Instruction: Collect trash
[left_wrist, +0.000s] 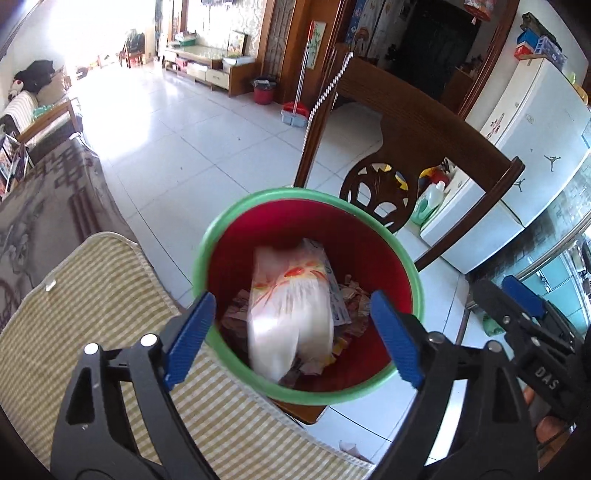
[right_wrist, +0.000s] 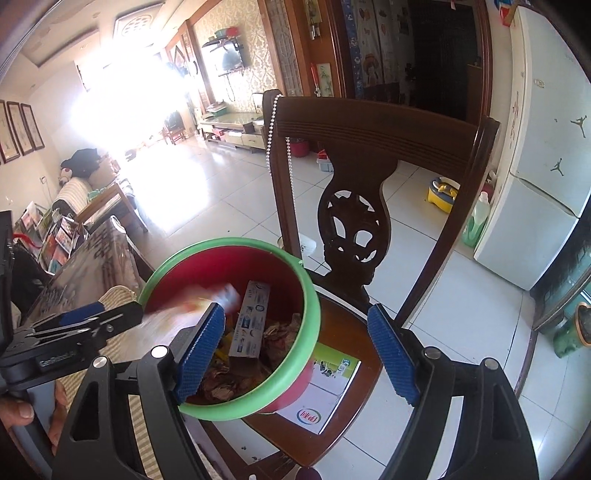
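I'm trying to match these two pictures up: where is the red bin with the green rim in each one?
Left wrist view: the red bin fills the lower centre, seen from above, with a white plastic bag inside.
Right wrist view: the same bin sits lower left of centre, on a wooden chair seat.
Shared landmark: the carved wooden chair back, just behind the bin in both views.

We see a long room with a pale tiled floor (left_wrist: 192, 140) washed by window glare — a dark carved wooden chair (right_wrist: 354, 206) up close, a white fridge (left_wrist: 535, 140) to the right, and a low TV cabinet (left_wrist: 207, 70) against the patterned far wall.
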